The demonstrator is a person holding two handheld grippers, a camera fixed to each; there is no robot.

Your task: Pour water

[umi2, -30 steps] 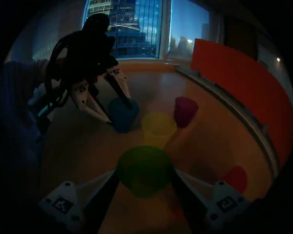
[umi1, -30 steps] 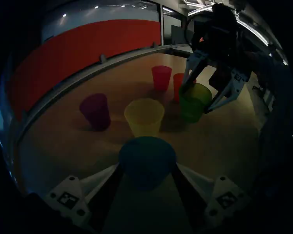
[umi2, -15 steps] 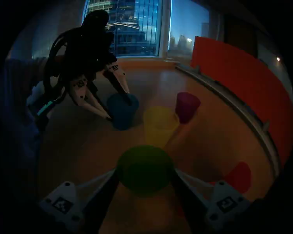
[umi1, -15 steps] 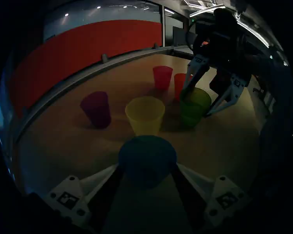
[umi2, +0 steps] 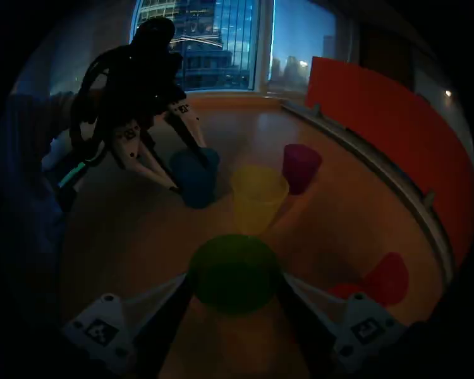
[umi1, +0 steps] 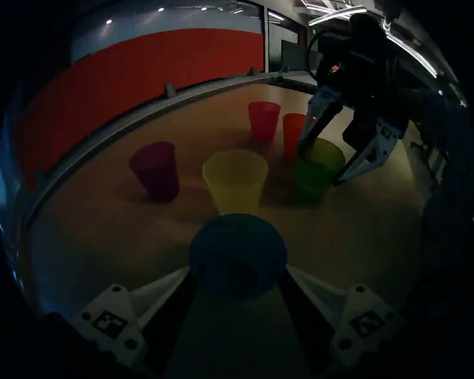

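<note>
Both cups are shifting slightly, seemingly lifting; left gripper (umi1: pixel 237 273) is clamping the blue cup (umi1: pixel 237 252); right gripper (umi2: pixel 234 279) is clamping the green cup (umi2: pixel 234 268) near the yellow cup (umi2: pixel 257 196); pouring isn't starting yet.

A wooden tabletop (umi1: pixel 104 221) carried six plastic cups. A blue cup (umi1: pixel 237 256) sat gripped between the jaws of the left gripper (umi1: pixel 237 270), and a green cup (umi2: pixel 234 271) between those of the right gripper (umi2: pixel 235 278); whether either base touched the wood could not be told. Straight ahead of the left jaws a yellow cup (umi1: pixel 235 180) stood upright. A purple cup (umi1: pixel 155 169) stood ahead and to their left. Farther ahead, slightly right, a pink cup (umi1: pixel 263 120) and an orange-red cup (umi1: pixel 292 132) stood just beside each other.
</note>
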